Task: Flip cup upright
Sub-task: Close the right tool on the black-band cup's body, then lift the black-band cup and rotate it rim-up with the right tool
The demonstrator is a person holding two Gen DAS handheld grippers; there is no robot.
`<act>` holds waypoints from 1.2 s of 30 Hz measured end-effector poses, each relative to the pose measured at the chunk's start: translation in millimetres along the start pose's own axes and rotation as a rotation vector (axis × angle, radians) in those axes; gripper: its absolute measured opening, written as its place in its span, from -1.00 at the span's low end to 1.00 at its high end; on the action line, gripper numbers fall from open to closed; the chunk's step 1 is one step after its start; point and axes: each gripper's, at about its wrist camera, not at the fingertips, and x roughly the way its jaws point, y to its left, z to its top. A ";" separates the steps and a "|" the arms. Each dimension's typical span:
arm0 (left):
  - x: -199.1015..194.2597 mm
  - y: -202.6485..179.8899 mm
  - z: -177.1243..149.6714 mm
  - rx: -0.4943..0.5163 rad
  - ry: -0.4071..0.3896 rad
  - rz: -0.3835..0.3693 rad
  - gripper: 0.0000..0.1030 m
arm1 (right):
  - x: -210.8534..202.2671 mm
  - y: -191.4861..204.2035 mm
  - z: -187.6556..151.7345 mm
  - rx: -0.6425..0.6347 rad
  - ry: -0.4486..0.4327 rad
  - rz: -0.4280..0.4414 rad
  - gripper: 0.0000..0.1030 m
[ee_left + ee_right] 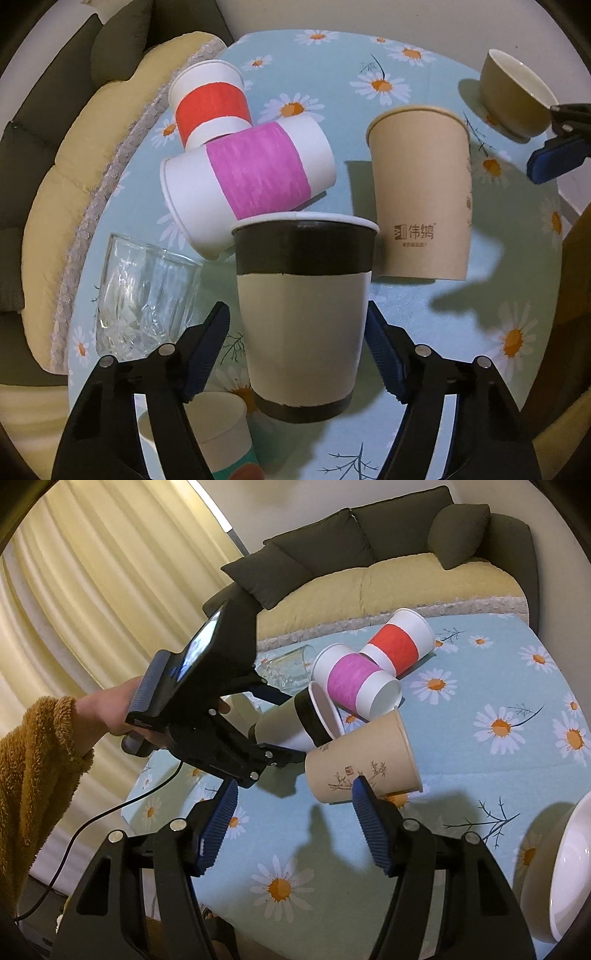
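A white paper cup with black bands [303, 317] stands between my left gripper's fingers [297, 350]. The right finger touches its side and the left finger stands a little off it, so the jaws are open around the cup. In the right wrist view this cup [295, 723] sits in the left gripper [280, 727] above the table, its mouth toward the pink cup. My right gripper [291, 823] is open and empty, low over the table, near the tan cup [364, 757].
A pink-banded cup [251, 177] and a red-banded cup [210, 107] lie on their sides on the daisy tablecloth [406, 332]. A glass [144, 299] lies left. A tan cup [421, 195], an olive bowl [517, 96] and a white bowl [561, 871] are nearby. A sofa lies behind.
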 end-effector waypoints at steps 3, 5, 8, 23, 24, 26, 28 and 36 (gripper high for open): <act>0.4 -1.4 1.1 0.007 0.007 -0.003 0.18 | -0.9 -0.7 0.7 0.003 -0.006 0.003 0.25; -1.1 0.1 2.3 -0.006 0.006 -0.014 0.18 | -1.0 -2.2 1.5 0.009 -0.010 0.004 0.25; -9.4 1.6 2.1 -0.041 0.001 -0.005 0.18 | -2.1 -2.1 1.9 0.016 -0.014 0.017 0.25; -82.1 -1.9 -47.2 -0.713 -0.148 -0.155 0.18 | -27.7 13.3 0.9 0.019 -0.050 0.203 0.25; -84.9 -5.6 -54.0 -0.753 -0.149 -0.153 0.18 | -29.3 14.2 0.3 0.016 -0.049 0.211 0.25; -86.4 -15.3 -70.3 -0.867 -0.148 -0.148 0.18 | -29.9 14.5 -2.1 0.026 -0.039 0.233 0.25; -83.8 -22.9 -82.3 -0.938 -0.137 -0.138 0.18 | -27.9 15.7 -5.1 0.038 -0.020 0.255 0.25; -62.9 -62.5 -108.6 -1.123 -0.126 -0.234 0.18 | -12.7 16.9 -14.2 0.083 0.076 0.333 0.26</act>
